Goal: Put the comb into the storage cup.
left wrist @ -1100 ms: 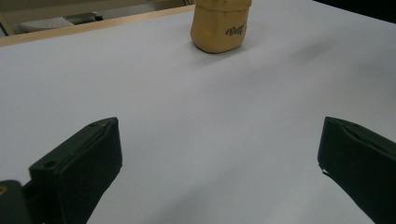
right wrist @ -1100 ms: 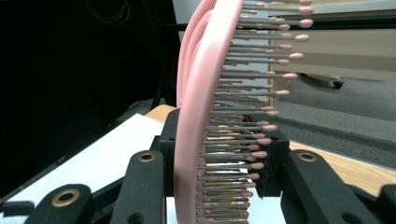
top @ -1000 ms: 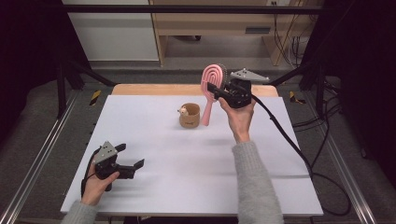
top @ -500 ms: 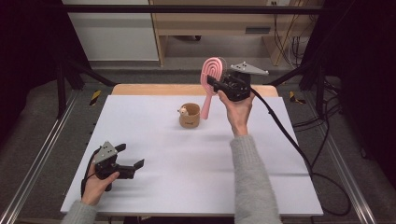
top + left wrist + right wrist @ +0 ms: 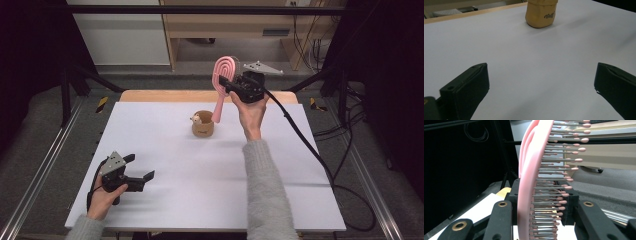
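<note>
A: Nearest, at the front left of the tabletop (image 5: 165, 200): left tongs (image 5: 141, 174) resting low, spread wide, nothing between them.

B: Farther back?

A: Tan cup (image 5: 202, 125) near the middle, upright, small figure on its rim. Above and just behind it, right tongs (image 5: 226, 83) raised off the tabletop, clenched on the head of a pink hairbrush (image 5: 222, 90), handle hanging down toward the cup, tip at or just inside the rim; hard to tell which.

B: Risks?

A: Could slip or swing, gripped across springy bristles (image 5: 560, 195) rather than the solid handle. Could also catch the rim and tip the light cup if lowered off-centre.

B: Look of the brush?

A: Pink all over, looped open oval head, slim handle, thin grey pins with rounded pink tips.
</note>
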{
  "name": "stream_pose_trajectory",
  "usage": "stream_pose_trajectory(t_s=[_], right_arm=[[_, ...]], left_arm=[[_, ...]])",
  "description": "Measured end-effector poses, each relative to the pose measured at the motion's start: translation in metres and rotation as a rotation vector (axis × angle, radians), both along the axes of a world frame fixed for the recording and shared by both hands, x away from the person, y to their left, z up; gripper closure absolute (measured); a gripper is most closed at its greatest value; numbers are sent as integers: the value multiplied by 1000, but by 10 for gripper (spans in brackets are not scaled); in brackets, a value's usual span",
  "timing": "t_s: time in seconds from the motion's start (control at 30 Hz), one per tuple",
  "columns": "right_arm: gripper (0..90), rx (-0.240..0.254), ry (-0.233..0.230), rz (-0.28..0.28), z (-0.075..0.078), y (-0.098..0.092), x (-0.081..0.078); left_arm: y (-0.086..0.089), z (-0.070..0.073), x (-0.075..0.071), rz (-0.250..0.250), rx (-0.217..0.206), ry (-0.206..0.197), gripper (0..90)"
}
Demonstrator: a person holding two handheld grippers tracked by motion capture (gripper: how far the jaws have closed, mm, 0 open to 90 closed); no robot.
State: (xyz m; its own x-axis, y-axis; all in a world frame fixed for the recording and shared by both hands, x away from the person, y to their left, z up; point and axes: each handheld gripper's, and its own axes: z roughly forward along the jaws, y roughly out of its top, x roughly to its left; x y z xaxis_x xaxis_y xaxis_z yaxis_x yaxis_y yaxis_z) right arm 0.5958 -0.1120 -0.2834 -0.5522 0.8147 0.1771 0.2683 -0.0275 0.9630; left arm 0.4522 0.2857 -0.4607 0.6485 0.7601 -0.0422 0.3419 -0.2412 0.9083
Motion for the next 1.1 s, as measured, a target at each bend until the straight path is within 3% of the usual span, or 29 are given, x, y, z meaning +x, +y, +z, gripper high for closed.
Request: stream_pose_trajectory(t_s=[1.1], right_arm=[[631, 23, 28, -23, -10, 17, 33]], left_arm=[[0, -2, 1, -6, 6, 5, 0]])
